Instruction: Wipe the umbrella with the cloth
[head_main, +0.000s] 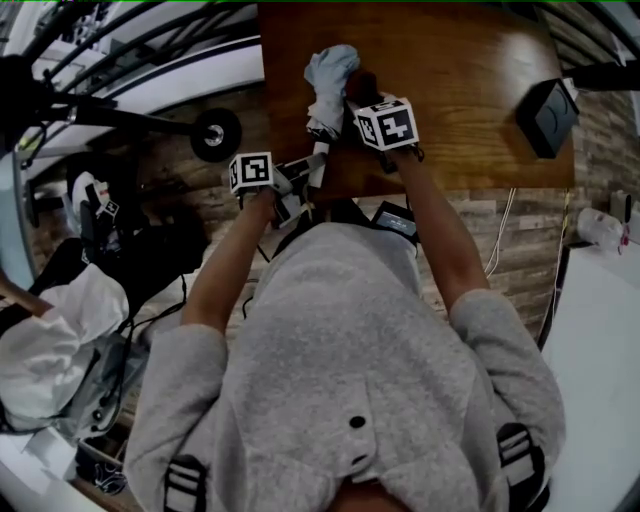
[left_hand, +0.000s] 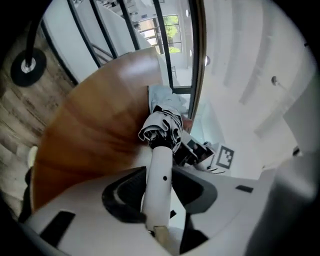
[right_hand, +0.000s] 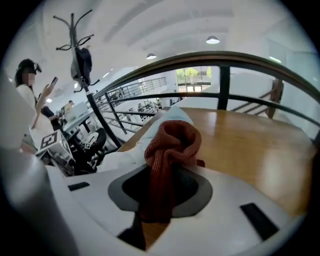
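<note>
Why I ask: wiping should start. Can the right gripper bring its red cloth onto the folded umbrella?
Probably yes. The right gripper, shut on the red cloth, sits close beside the folded umbrella, which the left gripper holds by its white handle over the wooden table; nothing shows between them.

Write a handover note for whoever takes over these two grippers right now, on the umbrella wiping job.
Left gripper: shut on the white umbrella handle, folded umbrella held over the wooden table.
Right gripper: shut on the red knitted cloth, close beside the umbrella's fabric; contact unclear.
Done: both things gripped; how much is wiped cannot be told.
To do: rub the cloth along the umbrella.
</note>
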